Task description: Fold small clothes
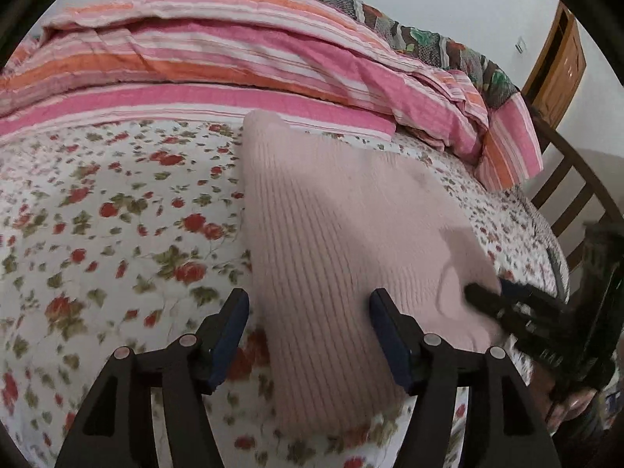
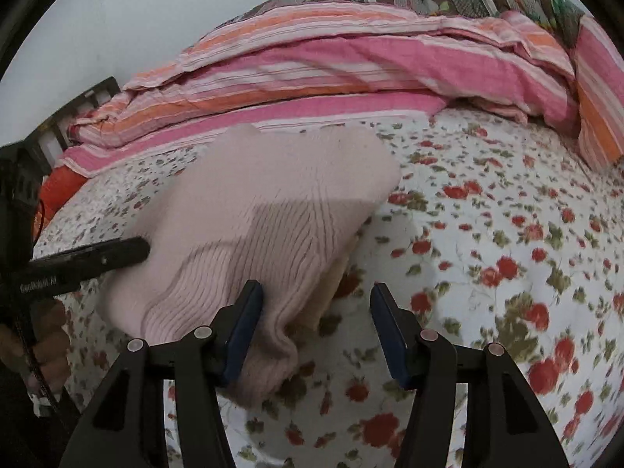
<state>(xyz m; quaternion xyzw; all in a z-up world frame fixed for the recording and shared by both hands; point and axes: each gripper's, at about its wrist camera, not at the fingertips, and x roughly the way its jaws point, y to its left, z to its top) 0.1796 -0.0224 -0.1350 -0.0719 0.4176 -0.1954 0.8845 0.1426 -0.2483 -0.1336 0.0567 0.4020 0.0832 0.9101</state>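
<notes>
A pale pink ribbed knit garment (image 1: 331,226) lies folded on the floral bedsheet (image 1: 97,214). My left gripper (image 1: 308,300) is open, its jaws straddling the garment's near left edge, just above it. In the right wrist view the garment (image 2: 265,210) lies left of centre, its near end bunched up. My right gripper (image 2: 316,296) is open over the garment's near right edge, its left finger (image 2: 243,323) against the knit. Each gripper shows in the other's view: the right one (image 1: 518,312) at the garment's right edge, the left one (image 2: 85,261) at its left edge.
A pink and orange striped quilt (image 1: 234,54) is piled along the far side of the bed, with a patterned blanket (image 1: 409,35) behind it. A wooden headboard (image 1: 565,179) stands at the right. An orange item (image 2: 58,191) lies at the bed's left end.
</notes>
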